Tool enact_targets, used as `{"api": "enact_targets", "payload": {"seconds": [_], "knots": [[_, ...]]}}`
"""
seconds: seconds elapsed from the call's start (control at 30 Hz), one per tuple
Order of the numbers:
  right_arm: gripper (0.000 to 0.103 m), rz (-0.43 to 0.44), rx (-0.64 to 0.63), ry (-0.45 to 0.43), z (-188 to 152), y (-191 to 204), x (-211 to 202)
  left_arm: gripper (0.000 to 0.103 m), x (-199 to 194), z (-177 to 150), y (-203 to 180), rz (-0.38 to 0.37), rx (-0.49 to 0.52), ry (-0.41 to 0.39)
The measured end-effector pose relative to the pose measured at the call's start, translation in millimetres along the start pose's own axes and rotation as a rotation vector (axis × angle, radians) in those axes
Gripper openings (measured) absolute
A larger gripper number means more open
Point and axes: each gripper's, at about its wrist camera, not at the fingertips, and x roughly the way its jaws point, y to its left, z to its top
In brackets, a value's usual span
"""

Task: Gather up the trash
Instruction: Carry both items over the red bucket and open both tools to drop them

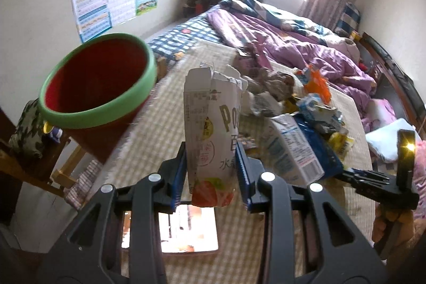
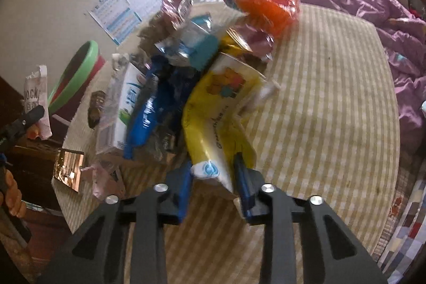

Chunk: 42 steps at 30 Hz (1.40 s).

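Note:
My left gripper (image 1: 211, 164) is shut on a torn white Pocky snack box (image 1: 213, 129) and holds it upright above the checked table (image 1: 266, 238), right of a red bin with a green rim (image 1: 98, 87). My right gripper (image 2: 213, 172) is shut on a yellow and white wrapper (image 2: 221, 108) at the near edge of a trash pile. The pile holds a milk carton (image 2: 122, 108), a blue wrapper (image 2: 149, 113) and an orange wrapper (image 2: 261, 7). The Pocky box (image 2: 34, 97) and the bin (image 2: 77, 73) show at the left of the right wrist view.
A phone with a lit screen (image 1: 186, 230) lies on the table under my left gripper. A bed with a purple quilt (image 1: 293, 44) stands behind the table. A wooden chair (image 1: 34, 169) stands under the bin. Posters (image 1: 114, 1) hang on the wall.

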Motion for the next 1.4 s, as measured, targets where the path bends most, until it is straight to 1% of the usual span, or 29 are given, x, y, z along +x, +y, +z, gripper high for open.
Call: {"api": "enact_targets", "payload": {"seconds": [0.13,0.2,0.27,0.43,0.5,0.6,0.7,0.87,0.97,1.07,1.1,1.2,1.33,1.4], "knots": [[0.027,-0.003,0.008,-0.053,0.6,2.6,-13.5,0.033,-7.9,-3.1,12.0,-0.001,-0.052,-0.018],[0.027,-0.009,0.014,-0.086,1.7,4.6,-22.0,0.033,-11.1,-3.1,14.3,-0.007,-0.062,-0.028],[0.027,-0.025,0.005,-0.135,3.0,11.4,-32.8,0.033,-14.3,-4.8,15.6,-0.013,-0.072,-0.037],[0.027,-0.072,-0.072,-0.254,7.5,38.5,-57.0,0.033,-17.1,-9.9,23.7,0.001,-0.114,-0.037],[0.027,-0.072,-0.106,-0.297,10.4,51.5,-66.6,0.033,-17.1,-12.1,29.3,0.003,-0.127,-0.031],[0.027,-0.057,-0.139,-0.332,15.0,70.6,-71.8,0.033,-20.9,-10.7,38.2,0.013,-0.135,-0.039],[0.027,-0.024,-0.16,-0.335,20.5,90.7,-68.1,0.033,-26.4,-7.5,50.4,0.038,-0.149,-0.059],[0.027,0.046,-0.179,-0.329,29.9,128.5,-56.0,0.033,-27.9,0.3,76.8,0.034,-0.174,-0.073],[0.027,0.103,-0.173,-0.322,39.5,156.7,-44.1,0.033,-30.3,14.7,97.8,0.034,-0.158,-0.098],[0.027,0.135,-0.185,-0.321,54.1,189.9,-31.0,0.033,-32.6,30.8,119.8,0.035,-0.152,-0.119],[0.027,0.144,-0.193,-0.321,59.3,201.3,-26.0,0.033,-32.0,39.1,132.7,0.039,-0.151,-0.128],[0.028,0.185,-0.202,-0.302,76.9,238.5,-5.2,0.033,-23.3,54.2,160.1,0.052,-0.159,-0.12],[0.028,0.227,-0.199,-0.26,100.2,288.5,30.5,0.033,-9.0,69.4,185.2,0.029,-0.156,-0.104],[0.028,0.237,-0.195,-0.239,104.2,301.9,42.2,0.033,1.2,74.6,195.4,0.018,-0.141,-0.088]]}}
